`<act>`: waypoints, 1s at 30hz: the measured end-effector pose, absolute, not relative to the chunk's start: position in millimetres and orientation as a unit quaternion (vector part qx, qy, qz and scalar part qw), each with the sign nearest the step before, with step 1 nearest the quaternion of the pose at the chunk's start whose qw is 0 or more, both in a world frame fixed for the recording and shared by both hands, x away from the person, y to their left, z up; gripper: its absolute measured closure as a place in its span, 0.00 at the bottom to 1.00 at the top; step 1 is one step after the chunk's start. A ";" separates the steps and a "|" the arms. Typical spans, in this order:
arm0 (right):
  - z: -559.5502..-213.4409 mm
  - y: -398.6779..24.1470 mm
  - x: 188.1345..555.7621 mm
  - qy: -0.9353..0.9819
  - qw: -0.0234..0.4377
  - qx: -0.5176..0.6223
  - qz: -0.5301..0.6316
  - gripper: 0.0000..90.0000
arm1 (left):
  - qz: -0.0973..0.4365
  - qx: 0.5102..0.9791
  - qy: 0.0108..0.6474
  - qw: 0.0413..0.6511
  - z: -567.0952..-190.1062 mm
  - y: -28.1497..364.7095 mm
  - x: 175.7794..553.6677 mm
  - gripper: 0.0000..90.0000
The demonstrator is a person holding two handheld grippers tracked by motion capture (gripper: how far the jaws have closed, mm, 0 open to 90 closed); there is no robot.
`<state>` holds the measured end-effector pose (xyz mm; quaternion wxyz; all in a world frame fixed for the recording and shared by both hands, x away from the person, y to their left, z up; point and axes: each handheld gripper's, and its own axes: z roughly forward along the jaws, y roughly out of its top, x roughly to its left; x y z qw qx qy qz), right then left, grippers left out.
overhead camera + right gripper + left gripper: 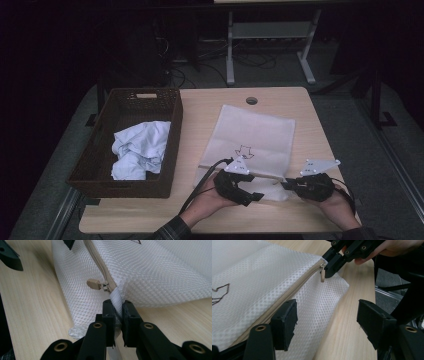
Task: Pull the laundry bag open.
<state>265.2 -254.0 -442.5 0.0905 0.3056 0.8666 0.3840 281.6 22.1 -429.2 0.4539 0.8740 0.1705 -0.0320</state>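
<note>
Your right gripper (116,312) has its jaws pinched tight on a bunched fold of the white mesh laundry bag (250,137), right at the end of the beige zipper (98,263), just beside the small zipper pull (93,283). In the high view that gripper (289,184) sits at the bag's near right corner, close to the table's (200,107) front edge. Your left gripper (327,320) has its jaws apart with nothing pressed between them; one jaw hangs over the mesh near the zipper line, the other over bare wood. Whether that jaw brushes the fabric is hard to tell from here. The bag lies flat in the middle of the table, a small drawn mark (244,151) on its face. A brown wicker basket (107,172) at the left holds a crumpled pale blue cloth (140,150).
</note>
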 end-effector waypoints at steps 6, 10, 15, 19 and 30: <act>-442.3 -253.4 264.4 0.866 0.092 0.303 0.387 0.90 | -0.032 0.878 0.160 0.450 -430.1 9.5 282.6 0.43; -442.1 -254.1 264.0 0.865 0.092 0.302 0.389 0.90 | -0.036 0.879 0.159 0.448 -430.9 2.5 284.4 0.48; -442.1 -254.9 263.7 0.864 0.092 0.302 0.391 0.90 | -0.033 0.880 0.155 0.447 -431.3 -2.5 285.7 0.53; -441.6 -255.1 262.9 0.864 0.091 0.301 0.393 0.90 | -0.029 0.881 0.150 0.447 -432.4 -12.7 285.2 0.59; -440.5 -254.9 262.0 0.863 0.091 0.299 0.397 0.90 | -0.028 0.884 0.152 0.442 -435.4 -26.2 288.4 0.70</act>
